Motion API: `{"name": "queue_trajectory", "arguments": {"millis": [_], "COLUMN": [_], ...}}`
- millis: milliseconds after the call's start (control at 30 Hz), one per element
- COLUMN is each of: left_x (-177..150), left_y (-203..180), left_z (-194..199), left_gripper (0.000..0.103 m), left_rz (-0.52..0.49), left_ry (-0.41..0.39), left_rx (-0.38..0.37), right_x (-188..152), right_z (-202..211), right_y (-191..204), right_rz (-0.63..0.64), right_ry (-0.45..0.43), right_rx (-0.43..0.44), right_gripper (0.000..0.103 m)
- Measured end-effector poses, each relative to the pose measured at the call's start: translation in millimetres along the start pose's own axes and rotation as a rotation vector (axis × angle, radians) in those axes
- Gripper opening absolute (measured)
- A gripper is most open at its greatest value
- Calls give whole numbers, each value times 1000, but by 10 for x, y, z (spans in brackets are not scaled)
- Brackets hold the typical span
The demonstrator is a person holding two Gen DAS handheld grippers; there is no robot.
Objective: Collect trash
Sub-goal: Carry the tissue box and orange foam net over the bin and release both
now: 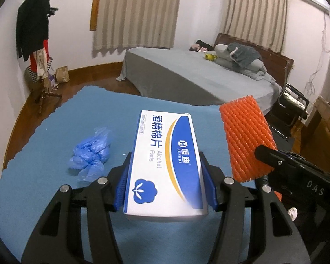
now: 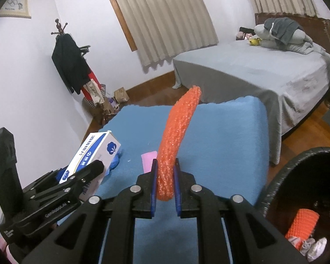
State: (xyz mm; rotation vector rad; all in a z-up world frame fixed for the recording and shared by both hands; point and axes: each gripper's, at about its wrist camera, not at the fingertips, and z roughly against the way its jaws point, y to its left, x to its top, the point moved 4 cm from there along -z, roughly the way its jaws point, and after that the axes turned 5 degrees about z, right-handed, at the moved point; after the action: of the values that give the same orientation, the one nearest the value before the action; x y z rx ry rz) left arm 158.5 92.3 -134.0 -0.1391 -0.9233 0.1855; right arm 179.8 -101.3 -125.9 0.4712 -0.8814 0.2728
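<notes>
Blue pads of the left gripper [image 1: 165, 187] press on both long sides of a white-and-blue alcohol pad box [image 1: 165, 160], which is clamped between the fingers and juts forward beyond the tips, its printed face up. Ahead and to the left of that gripper, a crumpled blue plastic wad [image 1: 91, 154] lies on the blue cloth [image 1: 44, 132] covering the table.

To the right of the left gripper, the right gripper [image 2: 166, 184] is clenched on the lower end of an orange foam net sleeve [image 2: 178, 132] — the sleeve rises up and away from the fingertips, curving slightly right at its far end. A small pink piece [image 2: 149, 160] lies on the cloth just ahead of the right gripper's left finger, partly hidden by the sleeve.

Low and to the right of the right gripper stands a black bin [image 2: 281, 176]; inside it show a second orange net sleeve [image 2: 303, 224] and some whitish crumpled scraps [image 2: 314, 248].
</notes>
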Motion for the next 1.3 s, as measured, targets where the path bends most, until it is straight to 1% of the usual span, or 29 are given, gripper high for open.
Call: {"name": "queue_trajectory", "arguments": {"millis": [333, 600, 867, 1100, 1300], "left_x": [-20, -50, -76, -164, -206], "left_y": [-317, -624, -993, -1339, -1568], "left_z": [212, 320, 453, 553, 585], "left_gripper": [55, 55, 55, 55, 55], "left_rz": [-41, -80, -119, -167, -197], "left_ry": [-17, -19, -24, -30, -35], "left_rx": [-51, -85, -162, -226, -266], "right_x": [-9, -34, -123, -182, -235], "right_z": [459, 831, 1149, 1430, 1633], "right_y": [-148, -279, -476, -661, -814], "right_rz": [-2, -8, -16, -29, -45], "right_ry": [-46, -78, -89, -108, -123], "right_rx": [-26, -71, -131, -187, -230], "right_gripper": [13, 13, 13, 13, 13]}}
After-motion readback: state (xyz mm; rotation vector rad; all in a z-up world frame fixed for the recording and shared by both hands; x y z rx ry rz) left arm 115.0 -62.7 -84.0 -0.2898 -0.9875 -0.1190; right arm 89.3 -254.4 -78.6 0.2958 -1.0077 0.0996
